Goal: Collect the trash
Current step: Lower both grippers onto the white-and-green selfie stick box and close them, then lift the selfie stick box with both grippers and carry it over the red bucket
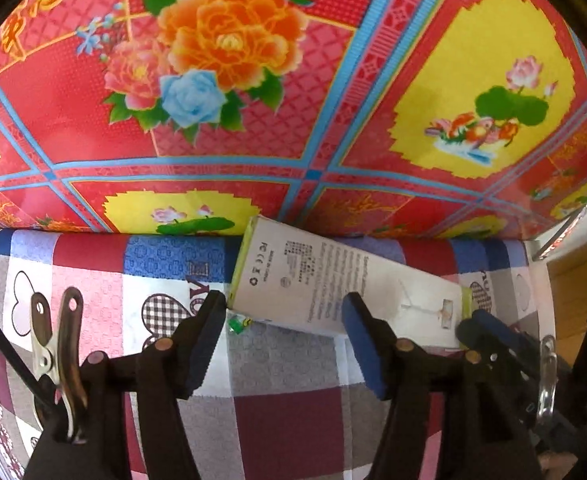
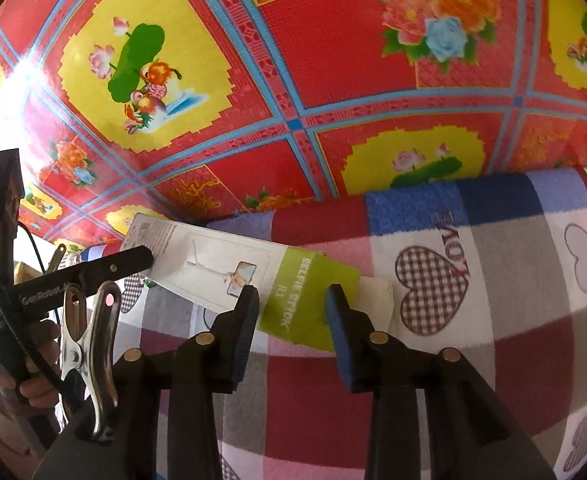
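long white-and-green cardboard selfie-stick box (image 2: 253,280) lies flat on the checked heart-print blanket (image 2: 493,320), against the red floral sheet (image 2: 333,60). right gripper (image 2: 289,300) released, straddling its green end; left gripper (image 1: 285,312) released over the white end. drop lower, centre pads, then clench.

A checked blanket (image 2: 433,360) (hearts printed) carries a selfie-stick box (image 2: 253,276) lying flat.

Black grippers (image 1: 285,312), blue pads (image 2: 335,312), brass pins

Matt cardboard box (image 2: 229,276) on fuzzy checked cloth (image 2: 473,320); glossy floral sheet (image 2: 293,60); shiny metal clip (image 2: 89,344)
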Motion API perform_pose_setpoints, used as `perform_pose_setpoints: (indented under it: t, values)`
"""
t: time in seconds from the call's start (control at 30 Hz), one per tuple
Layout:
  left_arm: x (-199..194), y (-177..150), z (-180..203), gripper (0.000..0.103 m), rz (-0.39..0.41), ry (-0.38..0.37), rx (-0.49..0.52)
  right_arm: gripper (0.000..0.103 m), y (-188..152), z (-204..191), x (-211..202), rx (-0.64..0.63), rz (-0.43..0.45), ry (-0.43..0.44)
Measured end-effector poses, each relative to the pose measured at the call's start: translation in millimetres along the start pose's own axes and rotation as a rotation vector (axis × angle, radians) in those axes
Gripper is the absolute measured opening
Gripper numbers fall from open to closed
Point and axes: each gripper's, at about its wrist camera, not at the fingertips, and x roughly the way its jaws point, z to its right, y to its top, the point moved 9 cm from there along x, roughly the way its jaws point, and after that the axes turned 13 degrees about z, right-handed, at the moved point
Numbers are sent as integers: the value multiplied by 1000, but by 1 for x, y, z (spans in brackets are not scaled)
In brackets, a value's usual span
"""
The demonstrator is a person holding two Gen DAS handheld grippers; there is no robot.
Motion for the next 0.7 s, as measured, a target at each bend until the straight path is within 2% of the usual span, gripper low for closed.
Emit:
perform_pose_setpoints:
  t: [0.17,0.4,0.7]
  values:
    - [-13,-3,-3,63,19,23,13,43,1,-10,6,-57,5,-13]
    - [-43,-3,-17,61,65,48,52,43,-5,-23,0,-39,1,20]
    - [-83,-16,-62,61,97,64,-41,43,-9,-65,-13,-88,22,54]
